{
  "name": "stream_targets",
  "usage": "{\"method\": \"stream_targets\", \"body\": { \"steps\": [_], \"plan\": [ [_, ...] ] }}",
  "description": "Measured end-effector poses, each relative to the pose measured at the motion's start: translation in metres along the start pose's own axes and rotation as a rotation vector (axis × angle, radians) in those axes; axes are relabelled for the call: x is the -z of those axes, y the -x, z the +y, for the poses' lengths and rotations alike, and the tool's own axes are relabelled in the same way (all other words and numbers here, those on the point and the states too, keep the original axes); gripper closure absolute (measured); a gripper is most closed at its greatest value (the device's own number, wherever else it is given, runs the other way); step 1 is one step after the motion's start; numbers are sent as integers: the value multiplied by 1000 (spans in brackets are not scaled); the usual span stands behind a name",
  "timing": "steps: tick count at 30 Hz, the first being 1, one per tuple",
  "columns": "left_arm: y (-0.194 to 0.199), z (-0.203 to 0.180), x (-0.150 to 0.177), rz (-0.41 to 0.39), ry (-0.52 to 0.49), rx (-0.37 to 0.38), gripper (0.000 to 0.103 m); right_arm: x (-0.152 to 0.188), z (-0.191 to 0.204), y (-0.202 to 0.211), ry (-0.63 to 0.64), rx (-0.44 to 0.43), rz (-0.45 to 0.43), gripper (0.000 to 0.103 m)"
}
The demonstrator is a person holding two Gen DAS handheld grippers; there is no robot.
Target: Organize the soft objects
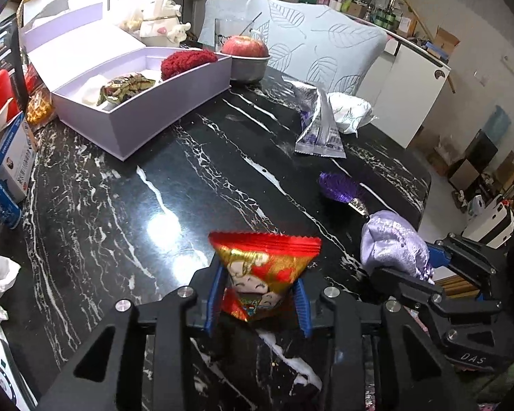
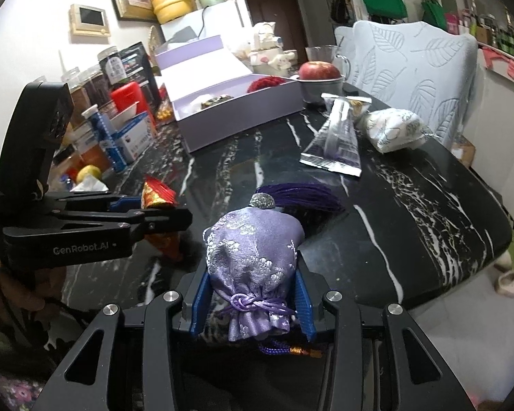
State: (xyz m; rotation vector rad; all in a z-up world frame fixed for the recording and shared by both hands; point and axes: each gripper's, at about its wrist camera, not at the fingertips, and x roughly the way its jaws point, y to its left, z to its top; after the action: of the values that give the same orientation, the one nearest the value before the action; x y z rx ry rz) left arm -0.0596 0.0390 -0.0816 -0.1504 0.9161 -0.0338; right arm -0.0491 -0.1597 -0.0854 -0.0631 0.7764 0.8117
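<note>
The left gripper is clamped on a red packet, whose lower half sits between the blue pads while its crimped top stands clear above them at 12 o'clock. The right gripper is closed on a lilac pouch, its tied neck between the pads, its bulb ahead at 12 o'clock and its purple tassel lying on the black table just beyond. Farther off at 1 o'clock lie a silver packet and a white bundle. At 11 o'clock the open lilac box holds a red woolly item.
</note>
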Motion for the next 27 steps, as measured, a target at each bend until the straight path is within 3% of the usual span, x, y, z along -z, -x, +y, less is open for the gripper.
{"method": "stream_targets", "body": {
  "steps": [15, 27],
  "plan": [
    [41, 2, -5, -118, 18, 6, 70, -11, 14, 20, 27, -55, -68, 61],
    [91, -2, -33, -262, -19, 8, 70, -53, 34, 53, 126, -97, -196, 61]
  ]
}}
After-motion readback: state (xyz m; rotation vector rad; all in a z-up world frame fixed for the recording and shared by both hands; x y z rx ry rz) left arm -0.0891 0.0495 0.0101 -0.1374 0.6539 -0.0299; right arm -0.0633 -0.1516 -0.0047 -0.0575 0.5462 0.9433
